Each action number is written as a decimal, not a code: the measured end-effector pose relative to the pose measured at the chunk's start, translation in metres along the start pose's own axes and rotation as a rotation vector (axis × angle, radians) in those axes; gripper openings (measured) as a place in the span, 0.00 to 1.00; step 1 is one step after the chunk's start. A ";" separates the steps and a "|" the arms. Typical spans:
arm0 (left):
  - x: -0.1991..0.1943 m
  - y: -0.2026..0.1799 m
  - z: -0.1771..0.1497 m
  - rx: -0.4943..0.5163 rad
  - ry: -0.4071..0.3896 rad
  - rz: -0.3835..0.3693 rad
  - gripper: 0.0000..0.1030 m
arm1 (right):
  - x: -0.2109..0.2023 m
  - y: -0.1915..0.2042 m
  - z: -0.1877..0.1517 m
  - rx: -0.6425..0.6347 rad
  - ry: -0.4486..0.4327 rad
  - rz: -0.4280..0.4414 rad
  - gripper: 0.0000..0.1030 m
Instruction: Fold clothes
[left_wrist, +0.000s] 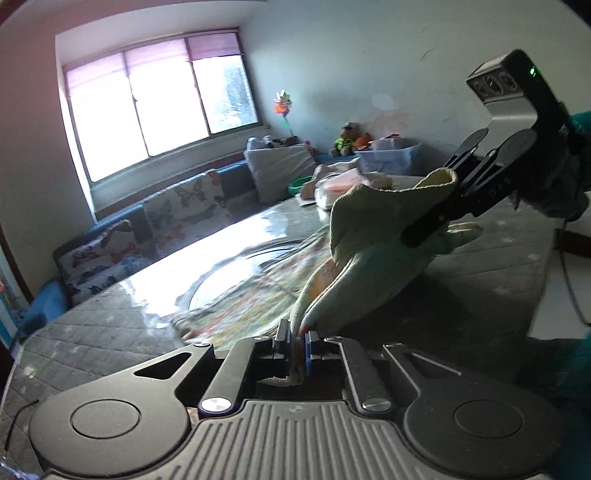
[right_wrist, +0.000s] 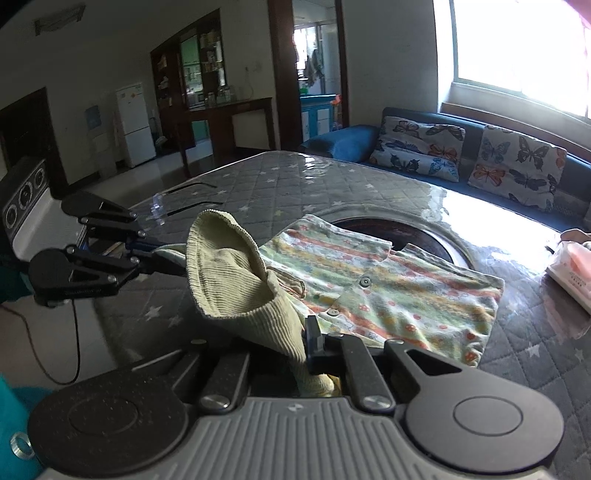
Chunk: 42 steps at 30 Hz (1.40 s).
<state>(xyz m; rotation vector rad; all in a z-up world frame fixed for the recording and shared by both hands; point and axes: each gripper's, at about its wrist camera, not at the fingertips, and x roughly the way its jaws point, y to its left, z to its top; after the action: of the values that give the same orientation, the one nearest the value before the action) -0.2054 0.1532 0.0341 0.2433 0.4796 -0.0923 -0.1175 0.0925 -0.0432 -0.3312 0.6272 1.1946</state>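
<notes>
Quilted grey worktop (right_wrist: 280, 184) before a blue sofa (right_wrist: 343, 142) under a bright window. Patterned baby garment (right_wrist: 388, 295) flat at mid-worktop, bare quilt all around. Ribbed green cuff (right_wrist: 229, 280) lifted, pinched by right hand-held gripper (right_wrist: 308, 341); left hand-held gripper (left_wrist: 297, 341) clamped on another edge.

Black grippers (left_wrist: 295, 347) with silver screws, blue-padded jaws, ribbed grey housings; teal sleeve (right_wrist: 14, 413).
</notes>
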 end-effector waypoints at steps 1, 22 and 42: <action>-0.006 -0.001 0.001 -0.010 0.002 -0.015 0.08 | -0.005 0.003 -0.002 -0.002 0.005 0.009 0.08; 0.014 0.063 0.029 -0.297 0.080 -0.092 0.08 | 0.002 -0.018 0.058 -0.096 0.018 0.026 0.07; 0.123 0.130 -0.004 -0.529 0.309 -0.014 0.08 | 0.152 -0.087 0.058 0.050 0.077 -0.070 0.12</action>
<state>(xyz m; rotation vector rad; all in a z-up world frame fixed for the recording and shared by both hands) -0.0799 0.2764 0.0006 -0.2692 0.7927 0.0618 0.0139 0.2095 -0.0980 -0.3550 0.7061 1.1016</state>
